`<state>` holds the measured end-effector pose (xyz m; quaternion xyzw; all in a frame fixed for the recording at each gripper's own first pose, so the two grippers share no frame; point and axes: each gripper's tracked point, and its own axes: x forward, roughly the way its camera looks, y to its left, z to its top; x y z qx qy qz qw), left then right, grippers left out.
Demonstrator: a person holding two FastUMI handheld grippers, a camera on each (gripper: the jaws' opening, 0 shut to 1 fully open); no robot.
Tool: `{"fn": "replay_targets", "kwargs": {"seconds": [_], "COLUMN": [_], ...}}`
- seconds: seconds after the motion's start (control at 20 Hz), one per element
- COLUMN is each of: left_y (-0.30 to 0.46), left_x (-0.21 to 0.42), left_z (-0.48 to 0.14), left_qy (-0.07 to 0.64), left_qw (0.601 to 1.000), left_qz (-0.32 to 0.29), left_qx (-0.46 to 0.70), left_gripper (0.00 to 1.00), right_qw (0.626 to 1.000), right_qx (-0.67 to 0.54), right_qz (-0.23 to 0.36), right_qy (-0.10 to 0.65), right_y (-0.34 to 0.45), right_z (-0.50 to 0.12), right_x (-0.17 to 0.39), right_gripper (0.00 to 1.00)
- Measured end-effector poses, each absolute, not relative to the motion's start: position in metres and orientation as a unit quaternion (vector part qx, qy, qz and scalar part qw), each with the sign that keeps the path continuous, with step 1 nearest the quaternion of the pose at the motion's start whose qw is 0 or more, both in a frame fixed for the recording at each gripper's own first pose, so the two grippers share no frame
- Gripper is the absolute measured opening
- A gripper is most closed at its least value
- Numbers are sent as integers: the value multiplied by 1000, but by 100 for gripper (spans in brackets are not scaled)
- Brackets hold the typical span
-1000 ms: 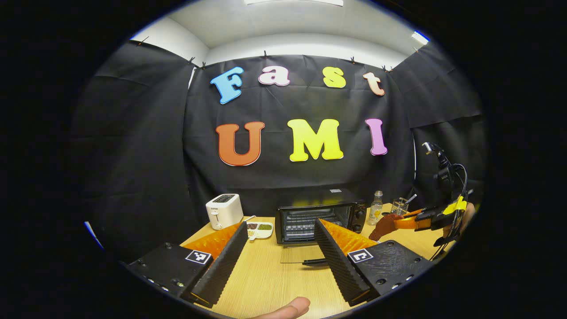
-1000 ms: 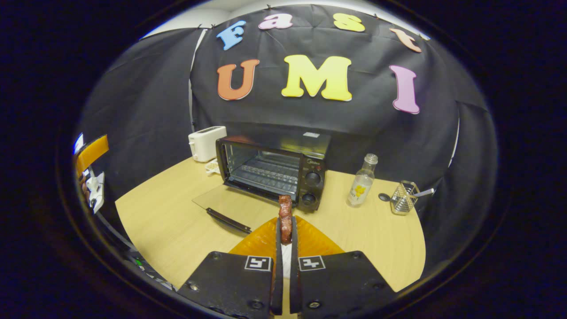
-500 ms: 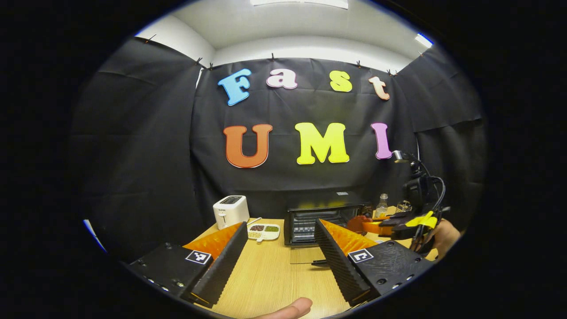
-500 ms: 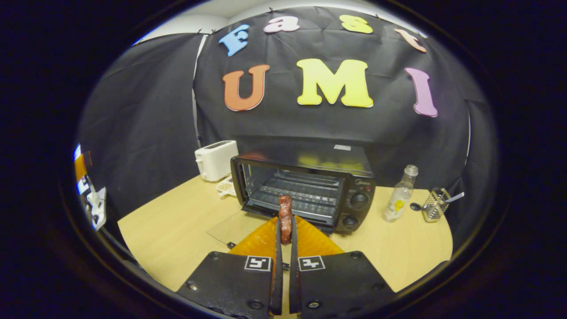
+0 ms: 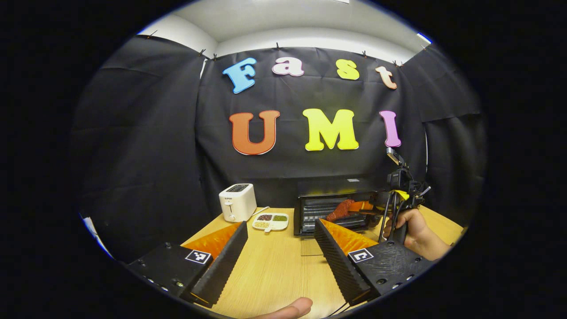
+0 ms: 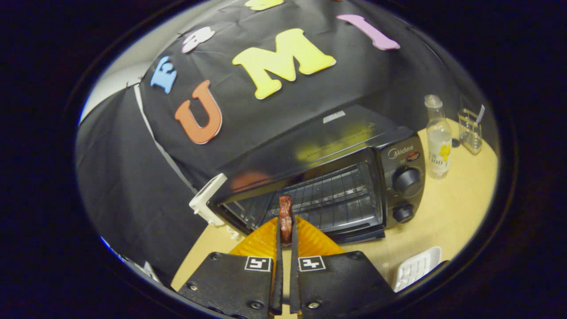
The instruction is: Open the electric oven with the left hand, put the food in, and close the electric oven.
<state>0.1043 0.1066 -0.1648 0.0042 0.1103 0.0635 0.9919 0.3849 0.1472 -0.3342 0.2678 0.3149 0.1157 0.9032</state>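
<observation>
Food, a reddish-brown strip, is pinched between the pressed-together fingers of the right gripper at the electric oven mouth, door down. Left gripper hangs spread, holding nothing, over the table. Left gripper view adds a toaster at 10 o'clock of the oven; right gripper view adds a bottle at 2 o'clock.

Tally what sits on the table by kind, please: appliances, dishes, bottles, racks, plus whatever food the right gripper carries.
Appliances: 2, electric oven and white toaster
Dishes: 2, divided snack dish and white tray
Bottles: 1, clear bottle
Wire racks: 1, wire rack
Food: 1, piece of meat in the right gripper
Total: 7
</observation>
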Motion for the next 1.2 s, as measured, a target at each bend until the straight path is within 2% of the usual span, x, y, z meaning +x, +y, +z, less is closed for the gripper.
{"fn": "replay_targets", "kwargs": {"seconds": [0.15, 0.25, 0.55, 0.7, 0.85, 0.9, 0.95, 1.1, 1.2], "left_y": [117, 124, 135, 132, 131, 131, 130, 128, 125], "left_x": [106, 111, 115, 116, 114, 113, 112, 111, 111], "left_z": [-176, -180, -198, -204, -212, -214, -214, -216, -221], "left_qy": [119, 119, 133, 137, 148, 150, 152, 151, 157], "left_qw": [990, 989, 986, 986, 985, 984, 984, 984, 984], "left_qz": [74, 83, 94, 89, 88, 88, 88, 86, 81], "left_qx": [2, -10, -21, -23, -23, -24, -24, -26, -28], "left_gripper": [96, 96, 96, 96, 96, 96, 96, 96, 96], "right_qw": [859, 849, 862, 889, 920, 931, 941, 960, 961], "right_qx": [371, 388, 371, 308, 220, 180, 140, 60, 56], "right_qz": [99, 90, 77, 65, 45, 36, 24, 4, 12], "right_qy": [339, 347, 337, 332, 321, 316, 306, 273, 272], "right_y": [157, 158, 163, 156, 148, 143, 137, 123, 120], "right_z": [-352, -369, -384, -388, -390, -390, -387, -371, -359], "right_x": [417, 436, 450, 449, 447, 446, 442, 431, 415], "right_gripper": [10, 10, 12, 15, 25, 25, 36, 40, 55]}}
